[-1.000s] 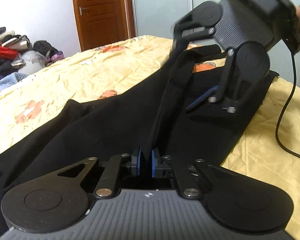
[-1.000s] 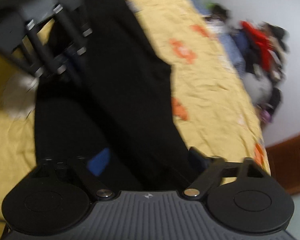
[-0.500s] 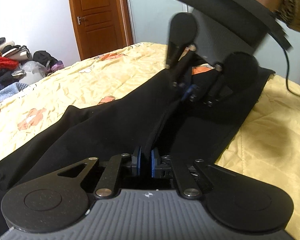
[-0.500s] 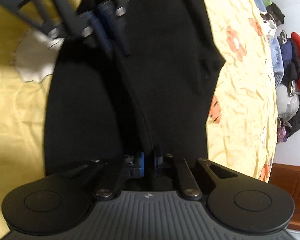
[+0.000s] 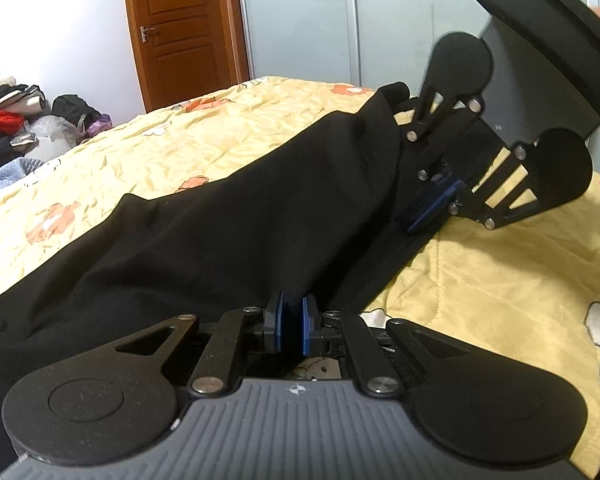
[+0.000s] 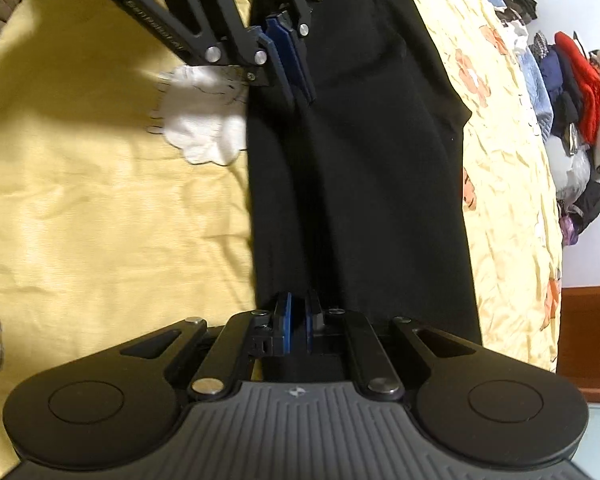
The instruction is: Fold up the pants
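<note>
Across the middle of both views, the yellow flowered bed carries the black pants, which lie as a long strip running from the bottom centre toward the top of each frame. At the far edge of the bed, in the upper right of the right wrist view, a heap of clothes sits loose, in no basket or box that shows; no container is in sight.

The left tongs, at the bottom centre of their own view, are closed tight on a ridge of the black cloth. The right tongs are closed the same way on another part of the same edge, at the bottom centre of their view.

Judging from this, a fold along the length is in hand. To do it well, both grips should probably travel together at one height, keeping the cloth between them taut, so that the carried edge lands square on the far edge without a wrinkle.
</note>
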